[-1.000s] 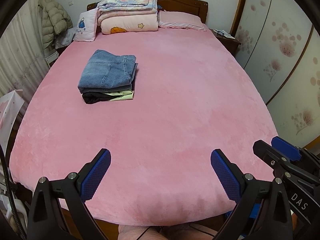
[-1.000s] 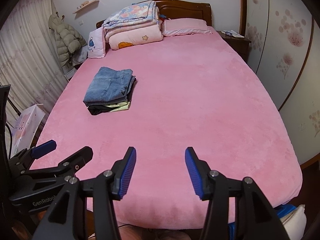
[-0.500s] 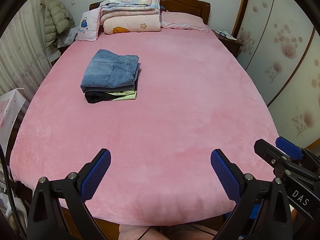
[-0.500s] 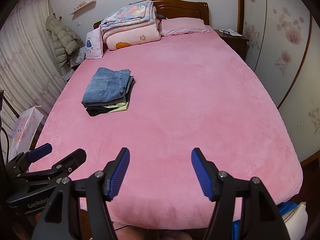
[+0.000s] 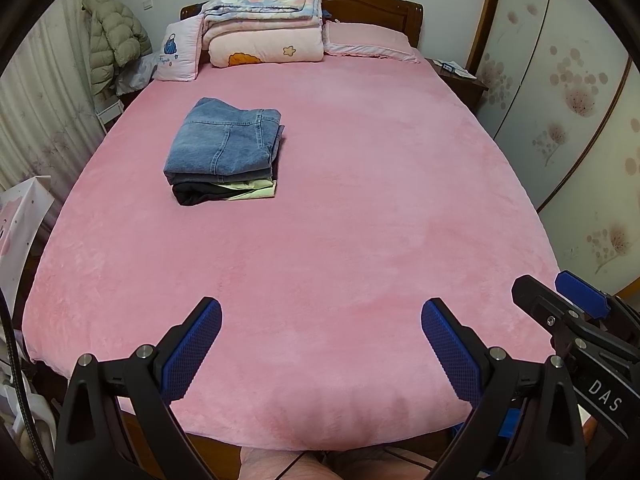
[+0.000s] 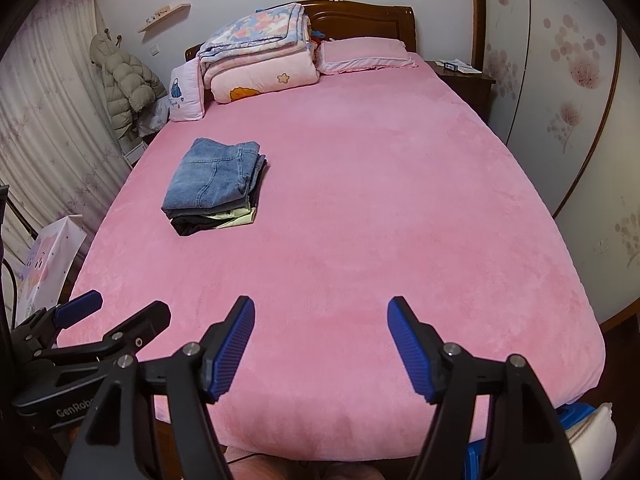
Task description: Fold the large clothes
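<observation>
Stack of folded clothes (image 5: pixel 226 152) sitting on the left half of the pink bed (image 5: pixel 360 220), up toward the headboard end. Blue jeans (image 5: pixel 222 140) on top, folded into a neat rectangle, seams showing. Pale yellow-green piece (image 5: pixel 252 192) peeking out underneath, black garment (image 5: pixel 192 196) at the very bottom. Pretty tidy, edges roughly lined up, lying flat.

A matt, fuzzy pink fleece cover (image 5: pixel 360 220) lies over the bed. The folded jeans (image 5: pixel 224 142) at far left are coarse blue denim. The headboard (image 6: pixel 360 16) is glossy dark wood. The near gripper pads (image 5: pixel 192 352) are ribbed blue rubber on matt black plastic arms.
</observation>
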### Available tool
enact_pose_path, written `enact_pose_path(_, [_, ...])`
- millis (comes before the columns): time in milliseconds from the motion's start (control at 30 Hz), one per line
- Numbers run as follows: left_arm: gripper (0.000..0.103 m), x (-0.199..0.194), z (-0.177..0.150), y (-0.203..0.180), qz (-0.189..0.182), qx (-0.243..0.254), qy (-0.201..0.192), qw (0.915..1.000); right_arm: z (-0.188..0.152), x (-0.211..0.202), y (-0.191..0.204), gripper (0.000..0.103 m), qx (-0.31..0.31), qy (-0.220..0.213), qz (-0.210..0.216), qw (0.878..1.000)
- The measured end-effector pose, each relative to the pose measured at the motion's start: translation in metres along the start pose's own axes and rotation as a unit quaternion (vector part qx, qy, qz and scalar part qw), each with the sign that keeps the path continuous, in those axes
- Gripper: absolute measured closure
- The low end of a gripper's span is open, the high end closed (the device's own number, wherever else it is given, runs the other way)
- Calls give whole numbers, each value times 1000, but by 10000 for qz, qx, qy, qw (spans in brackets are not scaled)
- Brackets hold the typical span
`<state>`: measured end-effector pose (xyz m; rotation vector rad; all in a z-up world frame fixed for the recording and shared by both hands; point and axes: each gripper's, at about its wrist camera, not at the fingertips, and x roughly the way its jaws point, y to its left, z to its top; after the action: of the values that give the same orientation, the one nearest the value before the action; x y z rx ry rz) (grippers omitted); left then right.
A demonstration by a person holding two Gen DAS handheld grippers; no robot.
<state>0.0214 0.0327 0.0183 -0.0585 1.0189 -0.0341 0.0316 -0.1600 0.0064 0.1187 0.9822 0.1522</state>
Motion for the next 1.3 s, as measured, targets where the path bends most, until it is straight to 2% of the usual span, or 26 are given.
enact_pose_path(433, [3,-1,-3,1,119,-15,4,9999,7,-3,-1,34,-11,30,34,10000])
enact_pose_path(1300, [3,0,1,6,92,3,137,9999,2,1,1,33,-39,40,10,10000])
